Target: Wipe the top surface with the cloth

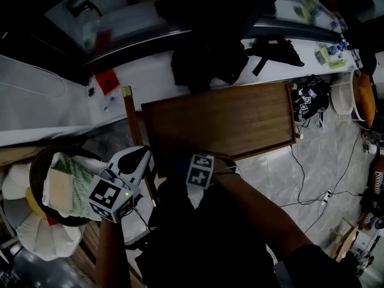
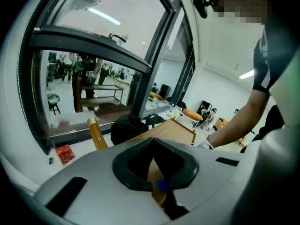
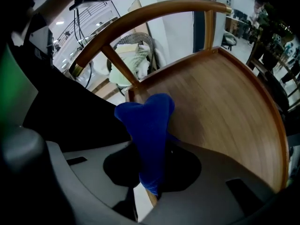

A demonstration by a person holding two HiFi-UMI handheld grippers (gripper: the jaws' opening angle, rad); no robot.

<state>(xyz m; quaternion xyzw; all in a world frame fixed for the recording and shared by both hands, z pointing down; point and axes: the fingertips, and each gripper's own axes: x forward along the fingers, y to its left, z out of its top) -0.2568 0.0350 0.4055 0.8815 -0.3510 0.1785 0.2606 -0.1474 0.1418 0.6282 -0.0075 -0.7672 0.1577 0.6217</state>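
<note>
The wooden top (image 1: pixel 222 122) is bare, with a raised lip round it and a rail (image 3: pixel 164 7) standing along its left side. A basket (image 1: pixel 37 167) of folded cloths sits beyond the rail.

The right gripper (image 3: pixel 151 179) is low over the near left edge of the top and aimed at the rail. Its jaws are clamped on the blue cloth (image 3: pixel 149 121). The cloth sticks out past them as a bunched tongue whose tip is close to the foot of the rail's spindle. Whether it presses on the wood cannot be told.

The left gripper (image 2: pixel 157 179) hangs off the left side by the rail and points along it toward the far end. Its jaws look drawn together, with only a sliver of wood colour and a blue speck in the slit, and seem to grip nothing.

The likely trouble is the narrow bunch. It would probably wipe only a thin stripe, and drag on the wood could pull it out of the pinch. So near the corner, the cloth or jaws could also snag on the spindle or lip, or bare jaws could scrape the top

The right forearm reaches in from below, with the wrist turned left
</note>
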